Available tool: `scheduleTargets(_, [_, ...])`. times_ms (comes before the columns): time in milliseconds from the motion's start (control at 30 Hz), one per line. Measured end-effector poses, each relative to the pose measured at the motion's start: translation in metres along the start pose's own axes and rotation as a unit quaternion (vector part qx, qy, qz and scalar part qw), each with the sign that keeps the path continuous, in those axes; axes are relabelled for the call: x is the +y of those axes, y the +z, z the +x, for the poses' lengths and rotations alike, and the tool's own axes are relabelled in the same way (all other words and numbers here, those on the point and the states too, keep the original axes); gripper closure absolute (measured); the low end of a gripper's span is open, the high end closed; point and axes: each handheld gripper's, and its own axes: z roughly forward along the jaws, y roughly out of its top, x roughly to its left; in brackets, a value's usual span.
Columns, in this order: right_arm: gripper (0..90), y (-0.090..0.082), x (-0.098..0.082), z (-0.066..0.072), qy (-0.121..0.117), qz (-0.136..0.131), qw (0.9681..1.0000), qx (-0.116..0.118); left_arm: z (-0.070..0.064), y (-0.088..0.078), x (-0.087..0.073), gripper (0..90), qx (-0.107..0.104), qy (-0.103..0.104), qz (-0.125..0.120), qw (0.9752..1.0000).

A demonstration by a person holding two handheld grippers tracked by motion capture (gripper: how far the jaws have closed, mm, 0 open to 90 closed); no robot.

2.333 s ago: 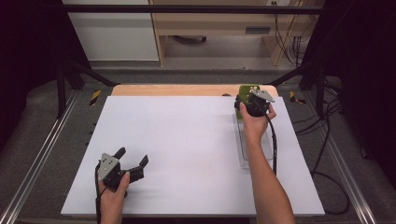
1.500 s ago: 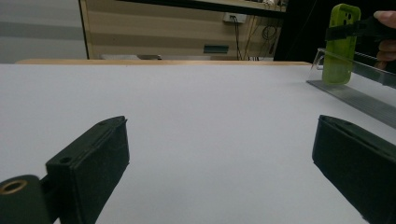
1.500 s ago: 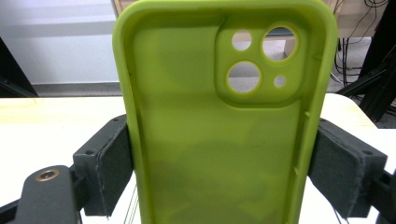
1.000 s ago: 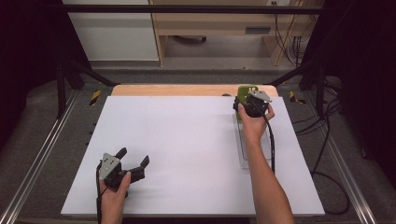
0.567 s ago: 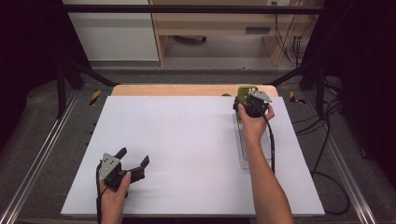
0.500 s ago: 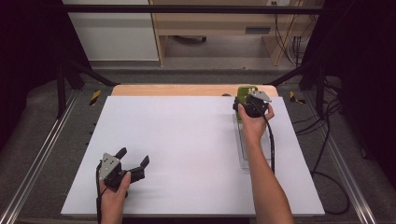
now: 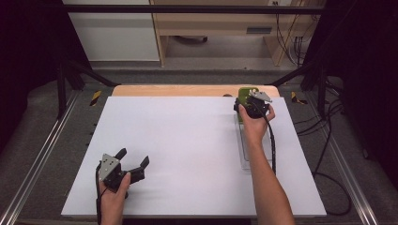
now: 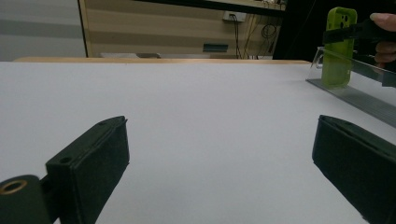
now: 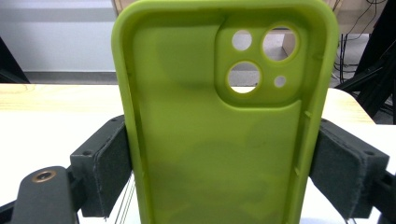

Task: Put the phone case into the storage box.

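Observation:
A lime-green phone case stands upright with its camera cut-outs at the top, and my right gripper is shut on it, one pad against each long edge. Those jaws have just been easing apart slightly, and the case is still between them. From above, the case and right gripper are at the far right of the white board, at the far end of a clear plastic stand. My left gripper rests near the front left, open with nothing between its fingers. The left gripper view looks past its wide-apart jaws to the case.
The clear stand runs along the board's right side towards the person. A wooden strip borders the far edge of the board. Metal rails flank both sides, and cables lie on the floor at the right.

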Motion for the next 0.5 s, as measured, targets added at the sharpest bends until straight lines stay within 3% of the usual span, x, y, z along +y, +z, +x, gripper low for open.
scheduleTargets(500, [14.3, 0.0000, 0.0003, -0.0010, 0.001, 0.005, 1.0000, 0.003, -0.0014, 0.0009, -0.0006, 3.4, -0.002, 0.001, 0.003, 1.0000])
